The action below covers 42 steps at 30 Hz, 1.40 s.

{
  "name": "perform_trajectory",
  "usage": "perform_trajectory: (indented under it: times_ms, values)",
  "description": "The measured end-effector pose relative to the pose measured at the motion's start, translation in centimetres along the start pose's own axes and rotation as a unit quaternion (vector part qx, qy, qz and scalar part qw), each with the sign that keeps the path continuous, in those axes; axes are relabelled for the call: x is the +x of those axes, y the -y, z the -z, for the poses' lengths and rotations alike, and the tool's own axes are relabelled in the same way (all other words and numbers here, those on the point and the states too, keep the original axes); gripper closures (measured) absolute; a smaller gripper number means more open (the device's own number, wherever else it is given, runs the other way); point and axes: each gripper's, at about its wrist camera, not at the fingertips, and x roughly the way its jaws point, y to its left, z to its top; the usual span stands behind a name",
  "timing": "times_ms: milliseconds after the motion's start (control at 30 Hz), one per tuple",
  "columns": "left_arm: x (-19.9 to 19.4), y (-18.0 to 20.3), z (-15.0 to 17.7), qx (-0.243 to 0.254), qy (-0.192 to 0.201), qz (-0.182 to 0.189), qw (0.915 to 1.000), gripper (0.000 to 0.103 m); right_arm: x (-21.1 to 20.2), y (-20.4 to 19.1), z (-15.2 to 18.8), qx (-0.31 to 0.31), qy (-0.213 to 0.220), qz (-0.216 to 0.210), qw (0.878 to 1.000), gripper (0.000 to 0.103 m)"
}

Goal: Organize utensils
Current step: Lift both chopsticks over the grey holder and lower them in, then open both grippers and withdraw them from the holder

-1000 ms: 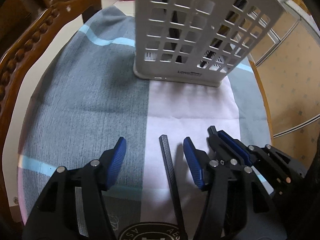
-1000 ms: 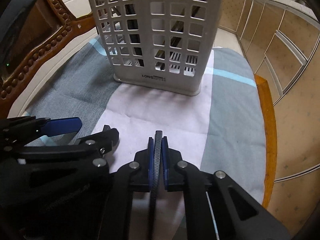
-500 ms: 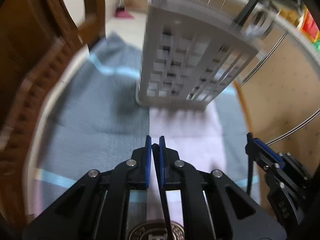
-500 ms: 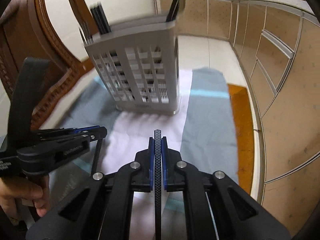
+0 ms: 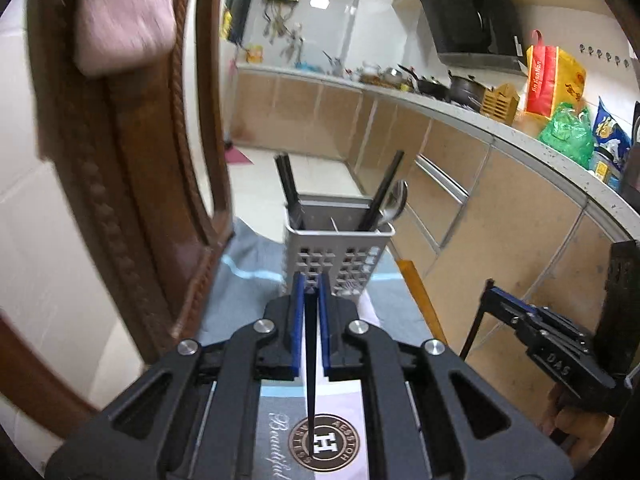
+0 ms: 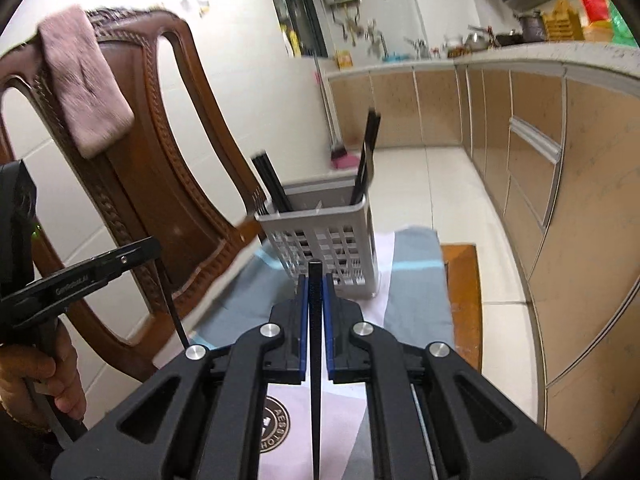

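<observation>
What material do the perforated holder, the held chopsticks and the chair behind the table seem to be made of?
Holder: likely moulded plastic, matte light grey; a regular grid of square holes and a thick rim.
Chopstick in the left gripper and the one in the right gripper: black with a finely textured surface; plastic or composite, I cannot tell which.
Chair: carved wood, glossy reddish-brown varnish, with beaded trim.

Soft, even indoor light; bright wall panel [image 5: 318,2] at 12 o'clock. Chair [image 5: 120,200] at 9 o'clock motion-blurred. Strong fisheye bending, dark corner vignette. Fingers [image 6: 305,320] sharp.
</observation>
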Motion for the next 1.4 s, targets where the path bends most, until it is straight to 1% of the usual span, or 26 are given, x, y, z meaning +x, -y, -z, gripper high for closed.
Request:
perform_trajectory:
  times_ms: [100,267,333,400,433,500,600,700,767,800,867,933,967,1033,1067,1200,1300,1333,1367,1400]
  values:
    - [-0.9,0.5,0.2,0.005,0.012,-0.008,0.9999,0.096,-0.8,-0.5,-0.2,0.003,0.014,0.001,1.000,0.096]
    - [-1.5,0.7,0.3,0.006,0.012,-0.006,0.9999,0.096,-0.9,-1.5,-0.5,-0.006,0.022,0.000,1.000,0.096]
    - [-1.4,0.7,-0.8,0.004,0.017,0.000,0.9998,0.096,-1.1,-1.7,-1.5,-0.004,0.028,0.002,1.000,0.096]
    - [-1.6,0.5,-2.5,-0.009,0.030,0.008,0.9995,0.096,-1.3,-1.9,-2.7,-0.004,0.040,0.002,0.999,0.096]
    - [-1.7,0.7,-3.6,-0.010,0.035,0.012,0.9993,0.096,-1.7,-2.0,-4.3,-0.004,0.056,0.004,0.998,0.096]
    - [-2.0,1.0,-6.7,-0.013,0.055,0.023,0.9982,0.096,-2.0,-2.3,-6.6,-0.008,0.074,0.004,0.997,0.096]
    - [-2.2,1.5,-11.8,-0.017,0.085,0.030,0.9957,0.096,-2.6,-2.8,-12.1,-0.019,0.119,0.013,0.993,0.096]
    - [-1.6,1.6,-16.1,-0.021,0.110,0.029,0.9932,0.096,-2.1,-2.8,-16.3,-0.023,0.153,0.030,0.987,0.096]
    - [-0.8,1.5,-17.9,-0.026,0.122,0.030,0.9917,0.096,-1.2,-2.5,-18.0,-0.020,0.167,0.036,0.985,0.096]
    - [-0.1,1.5,-18.6,-0.026,0.128,0.023,0.9912,0.096,-0.5,-2.3,-18.8,-0.019,0.176,0.042,0.983,0.096]
    - [2.0,1.2,-19.4,-0.034,0.130,0.024,0.9907,0.096,1.0,-2.0,-19.4,-0.021,0.181,0.051,0.982,0.096]
    - [4.0,1.0,-19.2,-0.039,0.124,0.021,0.9913,0.096,2.9,-1.6,-19.3,-0.024,0.178,0.059,0.982,0.096]
    - [5.6,0.7,-18.7,-0.045,0.113,0.025,0.9923,0.096,3.9,-1.3,-19.1,-0.024,0.174,0.065,0.982,0.096]
    - [8.0,0.5,-17.9,-0.050,0.096,0.022,0.9939,0.096,6.6,-0.6,-18.0,-0.017,0.154,0.069,0.986,0.096]
    - [9.6,0.3,-16.9,-0.052,0.080,0.019,0.9952,0.096,8.2,-0.1,-17.2,-0.012,0.143,0.072,0.987,0.096]
    - [13.8,-0.2,-13.8,-0.055,0.042,0.013,0.9975,0.095,12.2,1.4,-13.8,0.003,0.104,0.074,0.992,0.096]
    - [16.0,-0.2,-11.3,-0.051,0.013,0.008,0.9986,0.095,14.0,2.1,-12.0,0.014,0.073,0.070,0.995,0.096]
    - [16.2,-0.2,-10.6,-0.050,0.010,0.007,0.9987,0.095,14.4,2.2,-11.6,0.014,0.066,0.071,0.995,0.094]
    - [16.0,-0.2,-10.0,-0.048,0.012,0.008,0.9987,0.092,14.6,2.1,-11.4,0.014,0.061,0.072,0.995,0.091]
    - [15.5,-0.2,-9.4,-0.046,0.014,0.011,0.9988,0.090,14.4,2.2,-11.1,0.018,0.058,0.072,0.996,0.078]
